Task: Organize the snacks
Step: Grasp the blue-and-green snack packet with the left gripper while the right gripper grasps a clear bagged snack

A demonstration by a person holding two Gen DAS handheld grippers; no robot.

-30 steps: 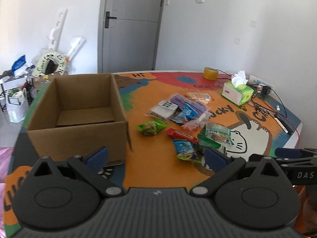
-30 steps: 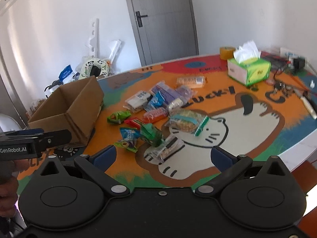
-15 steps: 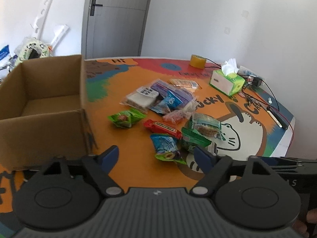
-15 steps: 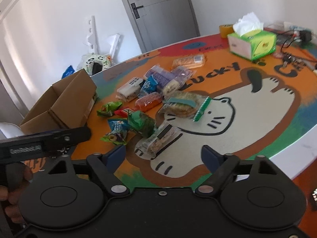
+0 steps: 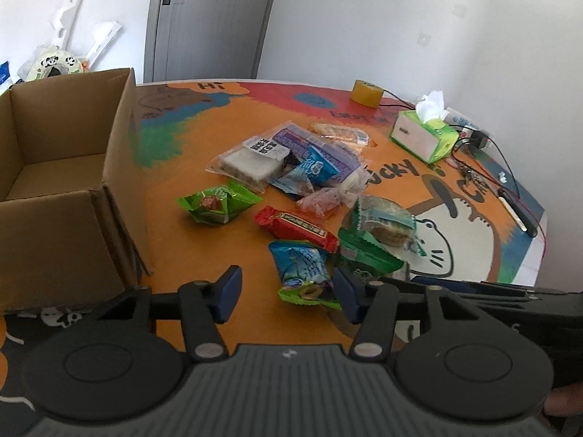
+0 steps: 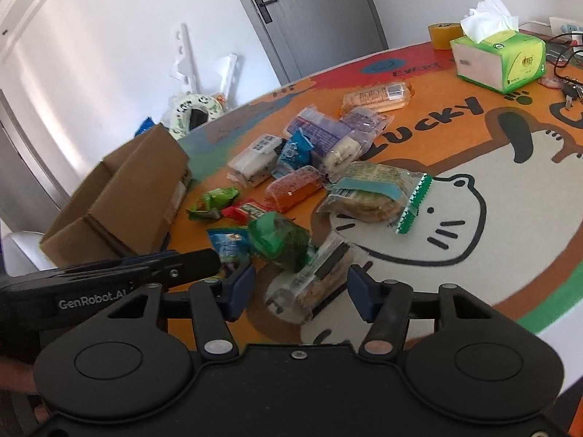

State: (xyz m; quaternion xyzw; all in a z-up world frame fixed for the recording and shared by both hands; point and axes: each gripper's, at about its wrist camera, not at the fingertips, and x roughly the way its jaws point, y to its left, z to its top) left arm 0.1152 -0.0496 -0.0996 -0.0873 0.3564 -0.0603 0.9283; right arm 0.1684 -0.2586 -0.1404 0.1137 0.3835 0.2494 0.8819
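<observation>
Several snack packets lie in a loose pile on the orange cat-print table (image 5: 175, 247). An open, empty cardboard box (image 5: 62, 167) stands at the left; it also shows in the right wrist view (image 6: 120, 204). My left gripper (image 5: 288, 293) is open, its jaws either side of a blue-green packet (image 5: 302, 273) just beyond the tips. My right gripper (image 6: 299, 293) is open around the near end of a clear-wrapped cake packet (image 6: 313, 284), with a dark green packet (image 6: 280, 242) just beyond. A red bar (image 5: 295, 227) and a light green packet (image 5: 215, 204) lie nearer the box.
A green tissue box (image 6: 499, 58), a yellow tape roll (image 5: 366, 93), cables and a pen (image 5: 517, 215) sit at the far right of the table. The table's right edge (image 6: 539, 327) is close to my right gripper. A grey door (image 5: 211, 18) and clutter stand behind.
Both grippers have moved forward and down toward the near snacks. Both jaws have narrowed but stay open. The left view has swung right, away from the box.
</observation>
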